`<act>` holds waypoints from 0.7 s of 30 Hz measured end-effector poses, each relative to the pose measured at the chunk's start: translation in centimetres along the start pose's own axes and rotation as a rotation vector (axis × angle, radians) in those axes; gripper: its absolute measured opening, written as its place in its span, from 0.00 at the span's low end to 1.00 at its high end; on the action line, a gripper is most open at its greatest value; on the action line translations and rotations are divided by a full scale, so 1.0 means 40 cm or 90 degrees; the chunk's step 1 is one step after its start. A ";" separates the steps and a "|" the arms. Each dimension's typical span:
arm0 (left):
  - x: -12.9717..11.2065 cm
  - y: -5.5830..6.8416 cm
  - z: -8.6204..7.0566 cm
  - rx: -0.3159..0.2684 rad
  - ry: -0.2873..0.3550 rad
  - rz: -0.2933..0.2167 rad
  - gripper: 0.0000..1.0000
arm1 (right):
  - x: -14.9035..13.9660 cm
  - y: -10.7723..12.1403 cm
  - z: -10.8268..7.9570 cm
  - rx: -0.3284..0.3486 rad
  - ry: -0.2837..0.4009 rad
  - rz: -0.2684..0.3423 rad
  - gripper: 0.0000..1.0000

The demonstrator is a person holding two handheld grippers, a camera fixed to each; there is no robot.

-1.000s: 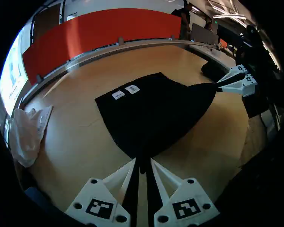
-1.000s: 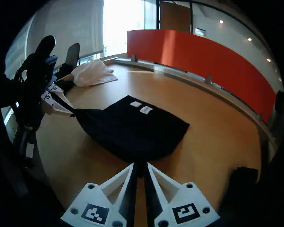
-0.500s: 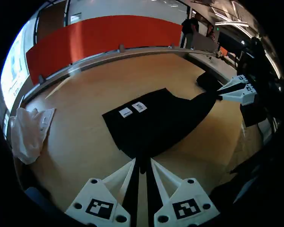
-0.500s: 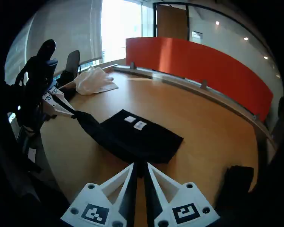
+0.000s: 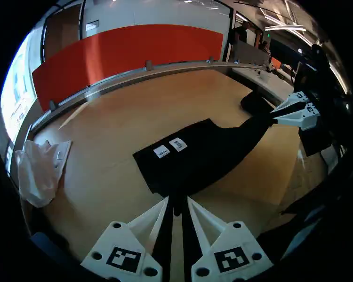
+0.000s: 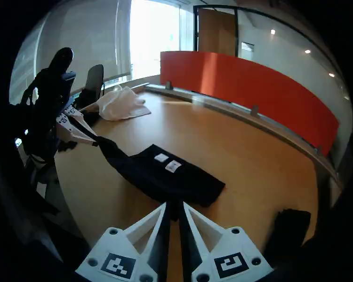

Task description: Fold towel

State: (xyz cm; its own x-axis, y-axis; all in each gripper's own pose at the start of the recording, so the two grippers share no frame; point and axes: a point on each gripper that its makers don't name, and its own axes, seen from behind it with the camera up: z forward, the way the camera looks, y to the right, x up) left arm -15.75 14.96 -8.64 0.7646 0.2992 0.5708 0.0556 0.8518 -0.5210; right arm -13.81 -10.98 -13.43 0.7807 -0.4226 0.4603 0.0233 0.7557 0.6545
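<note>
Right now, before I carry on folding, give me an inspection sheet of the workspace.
Surface: wooden table, curved far rim.
Job's things: black towel, its labelled part lying on the table, its near edge drawn between the two grippers; two white labels face up.
Clutter: white cloth bunched near the table's edge; black item near another edge, too dark to identify.
Grippers: left gripper shut on one towel corner; right gripper shut on another.
Cables: nothing seen.
Surroundings: red partition along the far rim; office chair; bright window; people standing far off.
</note>
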 end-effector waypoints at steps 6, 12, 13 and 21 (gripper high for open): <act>0.001 0.002 0.002 0.001 -0.002 -0.004 0.12 | -0.001 -0.005 0.002 0.004 -0.004 -0.002 0.11; 0.006 -0.002 0.006 0.000 -0.003 -0.007 0.12 | -0.003 0.001 0.010 0.003 -0.007 -0.003 0.11; 0.008 -0.003 0.008 0.000 -0.004 -0.007 0.12 | -0.002 0.004 0.013 0.002 -0.008 -0.004 0.11; 0.031 -0.030 0.043 0.008 -0.010 -0.017 0.12 | 0.010 0.047 0.050 -0.008 -0.016 -0.007 0.11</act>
State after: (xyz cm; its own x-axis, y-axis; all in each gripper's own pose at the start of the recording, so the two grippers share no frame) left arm -15.96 15.05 -6.22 0.7525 0.2828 0.5948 0.0685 0.8647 -0.4977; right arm -14.72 -10.72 -10.81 0.7643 -0.4434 0.4683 0.0402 0.7575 0.6516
